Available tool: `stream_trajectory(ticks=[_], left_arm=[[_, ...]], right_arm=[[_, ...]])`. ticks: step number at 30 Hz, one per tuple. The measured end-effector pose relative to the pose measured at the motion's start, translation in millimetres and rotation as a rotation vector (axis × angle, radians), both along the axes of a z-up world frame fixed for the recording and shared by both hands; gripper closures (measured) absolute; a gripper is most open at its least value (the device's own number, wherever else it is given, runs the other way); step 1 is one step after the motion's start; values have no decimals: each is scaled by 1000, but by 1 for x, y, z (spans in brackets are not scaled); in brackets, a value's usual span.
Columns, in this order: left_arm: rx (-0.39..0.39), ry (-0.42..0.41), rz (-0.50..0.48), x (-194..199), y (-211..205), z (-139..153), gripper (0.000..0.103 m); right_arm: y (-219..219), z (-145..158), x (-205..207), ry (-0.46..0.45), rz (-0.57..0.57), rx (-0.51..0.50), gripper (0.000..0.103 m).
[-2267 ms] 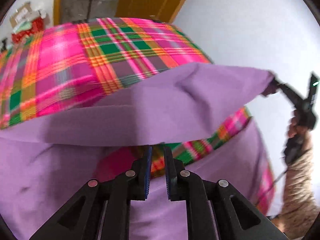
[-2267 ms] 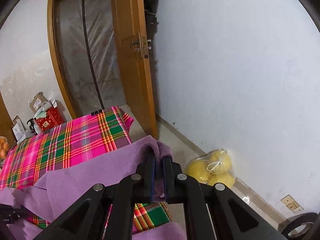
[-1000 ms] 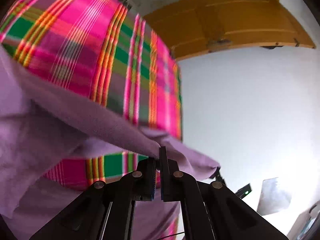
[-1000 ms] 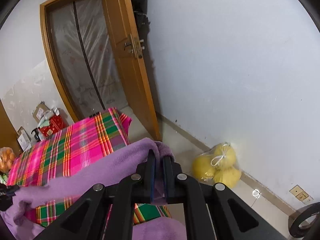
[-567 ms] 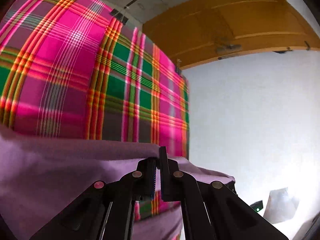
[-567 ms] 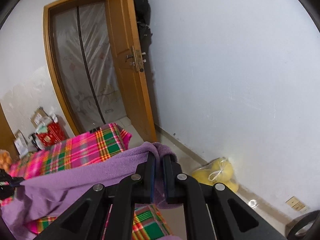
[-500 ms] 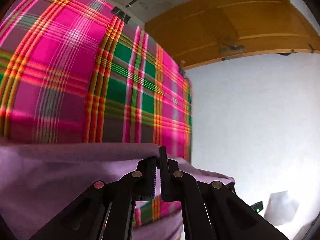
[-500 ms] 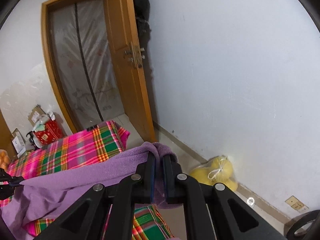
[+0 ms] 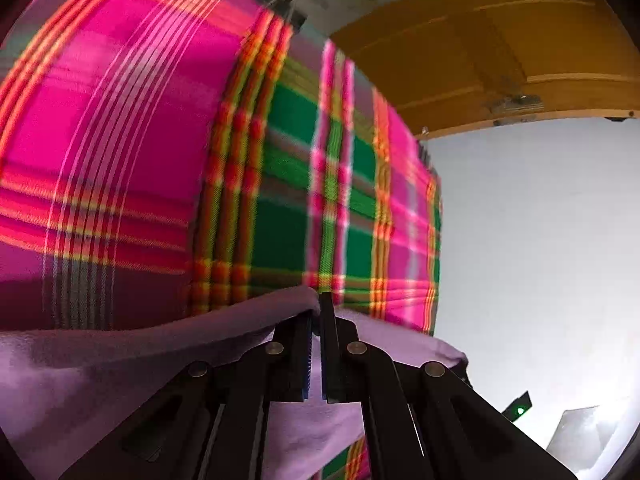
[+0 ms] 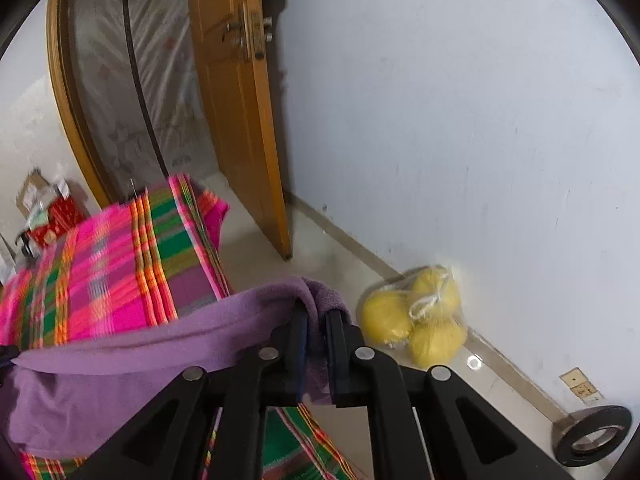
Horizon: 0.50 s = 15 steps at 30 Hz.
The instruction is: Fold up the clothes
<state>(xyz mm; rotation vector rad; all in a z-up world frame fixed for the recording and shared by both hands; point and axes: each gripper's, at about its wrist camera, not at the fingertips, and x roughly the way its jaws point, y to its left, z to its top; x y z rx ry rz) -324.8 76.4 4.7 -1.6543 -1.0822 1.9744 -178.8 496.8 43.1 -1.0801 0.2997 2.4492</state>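
Your purple garment [image 10: 120,364] hangs stretched between your two grippers, lifted over the bench's pink-and-green plaid cloth [image 9: 140,160]. Your left gripper [image 9: 316,320] has its fingers closed tight on one edge of the fabric. Your right gripper [image 10: 316,320] pinches the opposite corner, fingers nearly together. Beyond, a bag of yellow fruit [image 10: 416,320] sits by the wall, near the wooden door [image 10: 240,100].

My right gripper [image 10: 316,320] has the garment [image 10: 132,368] pinched between its fingers, stretched toward nine o'clock over the covered worktop [image 10: 100,264]. A door [image 10: 240,92] stands at twelve o'clock; a bag of fruit [image 10: 416,320] lies on the floor at three, against the wall [image 10: 460,120].
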Motion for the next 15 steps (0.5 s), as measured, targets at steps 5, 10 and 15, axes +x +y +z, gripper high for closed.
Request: stream_trajectory(ticks=[5,10,15], left_arm=[[-8,7,-45,8,-22,8,98],[-42,60,-54,34,-65,31,93],[-75,70,-15,72,-120,34,93]], right_arm=[[-6,4,11,-6,22,7,91],[-28,17,23,-3,83,58,85],[-83,29,39,17,305,69,84]])
